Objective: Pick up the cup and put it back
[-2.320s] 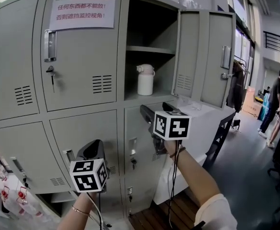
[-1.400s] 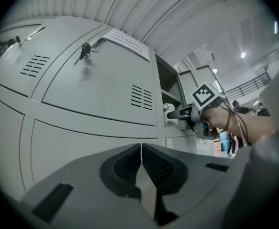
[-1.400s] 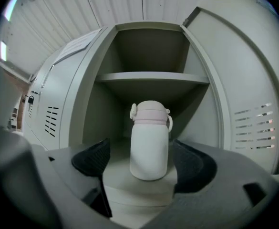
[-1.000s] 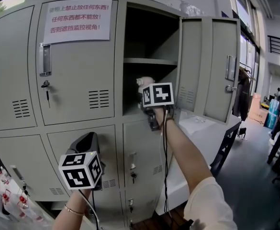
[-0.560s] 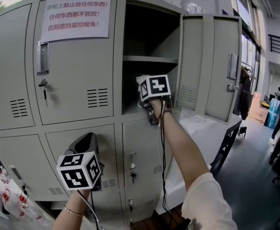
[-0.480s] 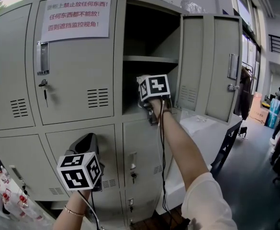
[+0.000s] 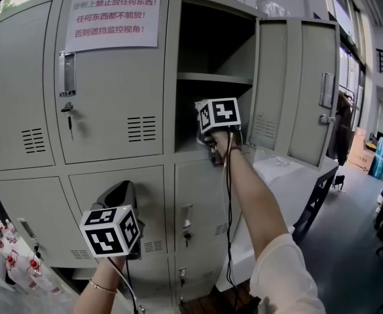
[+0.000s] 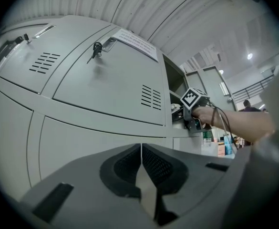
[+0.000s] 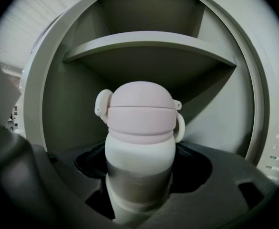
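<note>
A white cup [image 9: 139, 142] with a pale pink lid and a side loop stands upright on the floor of the open locker compartment [image 7: 211, 57], under its shelf [image 9: 149, 42]. My right gripper [image 9: 139, 178] reaches into that compartment. Its jaws have just been closing with the cup's lower body between them, and the pads [image 9: 89, 163] lie against its sides. In the head view the right gripper [image 7: 205, 135] and its marker cube hide most of the cup. My left gripper [image 7: 118, 198] is held low in front of the lower lockers, shut [image 8: 141, 151] on nothing.
The compartment's door [image 7: 296, 90] stands swung open to the right. Closed locker doors [image 7: 112, 84] with keys and a paper notice [image 7: 112, 19] fill the left. A white table [image 7: 289, 175] stands to the right, and bottles [image 7: 8, 260] are at the lower left.
The right gripper went from below the compartment up into it and onto the cup. Over the last second it shifted only a little. The left gripper stayed low.
</note>
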A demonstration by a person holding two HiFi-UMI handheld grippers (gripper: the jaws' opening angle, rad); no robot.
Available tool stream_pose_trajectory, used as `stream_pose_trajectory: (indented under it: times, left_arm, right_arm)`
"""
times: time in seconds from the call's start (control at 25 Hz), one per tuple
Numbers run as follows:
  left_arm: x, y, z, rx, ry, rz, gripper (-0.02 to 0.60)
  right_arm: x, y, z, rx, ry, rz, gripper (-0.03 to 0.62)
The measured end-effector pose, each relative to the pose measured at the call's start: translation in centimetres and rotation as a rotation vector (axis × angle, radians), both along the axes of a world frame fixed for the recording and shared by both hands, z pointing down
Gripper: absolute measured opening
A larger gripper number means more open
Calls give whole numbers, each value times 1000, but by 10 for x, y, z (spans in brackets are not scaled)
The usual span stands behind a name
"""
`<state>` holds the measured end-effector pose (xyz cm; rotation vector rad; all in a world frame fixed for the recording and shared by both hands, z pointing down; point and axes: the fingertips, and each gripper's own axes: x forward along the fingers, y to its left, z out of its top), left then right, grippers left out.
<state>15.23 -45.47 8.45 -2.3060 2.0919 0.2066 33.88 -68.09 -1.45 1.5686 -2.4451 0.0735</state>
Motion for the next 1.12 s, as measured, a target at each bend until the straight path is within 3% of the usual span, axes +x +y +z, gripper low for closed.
stream_pose_trajectory:
  times: [0.52, 1.12]
  left_arm:
    - [-3, 19, 1, -2, 3, -14, 11]
    - [-3, 59, 8, 9, 25, 66, 11]
  right_arm:
    - [4, 25, -13, 62, -37, -23, 344]
    - [11, 121, -22, 119, -74, -29, 344]
